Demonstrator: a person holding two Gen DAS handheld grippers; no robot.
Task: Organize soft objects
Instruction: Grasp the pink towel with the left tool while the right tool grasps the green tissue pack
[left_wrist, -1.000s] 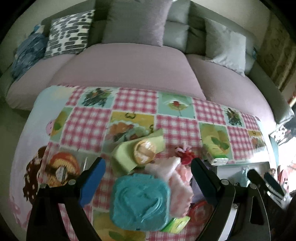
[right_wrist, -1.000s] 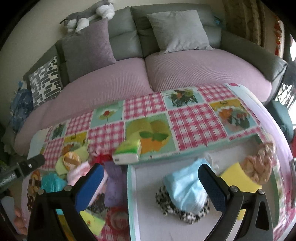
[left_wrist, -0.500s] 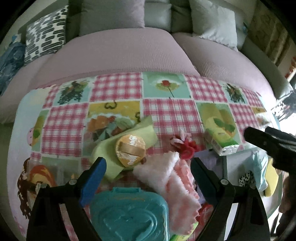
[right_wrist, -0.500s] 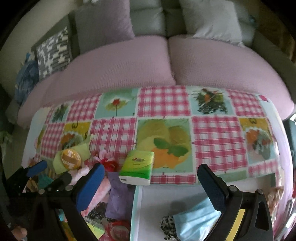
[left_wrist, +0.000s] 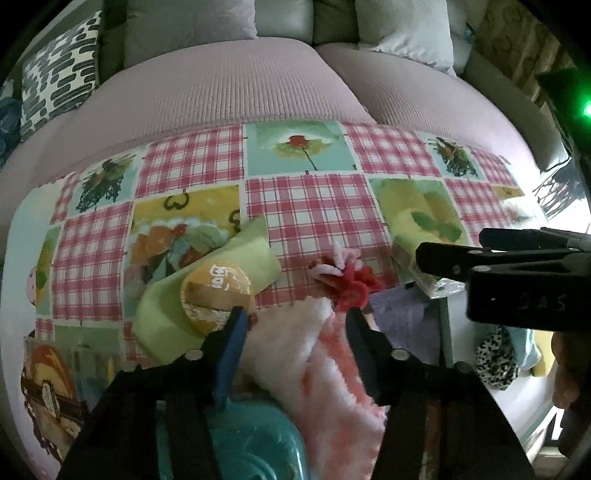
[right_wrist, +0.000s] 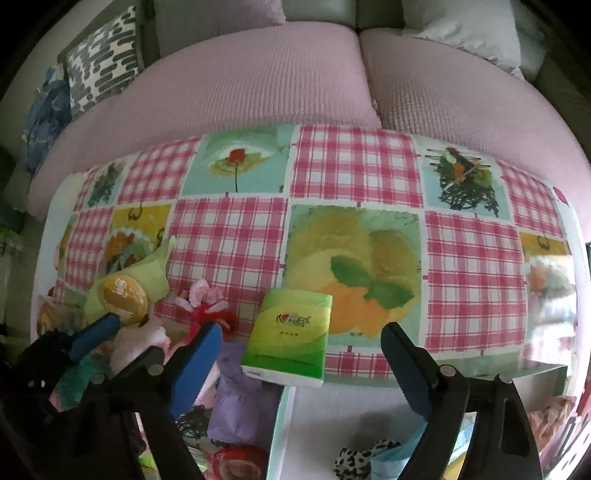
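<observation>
A pink fluffy cloth (left_wrist: 314, 354) lies on the patchwork tablecloth (left_wrist: 303, 206). My left gripper (left_wrist: 295, 325) points steeply down over it. Its jaws are closing and the cloth fills the gap, touching both pads. In the right wrist view one blue finger (right_wrist: 98, 330) of that gripper shows beside the same cloth (right_wrist: 147, 334). My right gripper (right_wrist: 301, 328) hangs over a green tissue pack (right_wrist: 290, 332), which lies between the closing jaws, clear of both pads. Its black fingers (left_wrist: 480, 254) reach in from the right in the left wrist view.
An orange round pack (left_wrist: 216, 291) sits on a green cloth (left_wrist: 166, 314). A red and pink fuzzy flower (left_wrist: 347, 280), a purple cloth (right_wrist: 236, 402) and a teal plastic case (left_wrist: 251, 446) crowd around. A white tray (right_wrist: 280, 421) holds a leopard-print piece (right_wrist: 351, 461). A pink sofa (right_wrist: 258, 77) lies beyond.
The left gripper sank onto the pink fluffy cloth and its jaws narrowed around it. The right gripper swung left from over the tray to the green tissue pack, its jaws narrowing slightly.
</observation>
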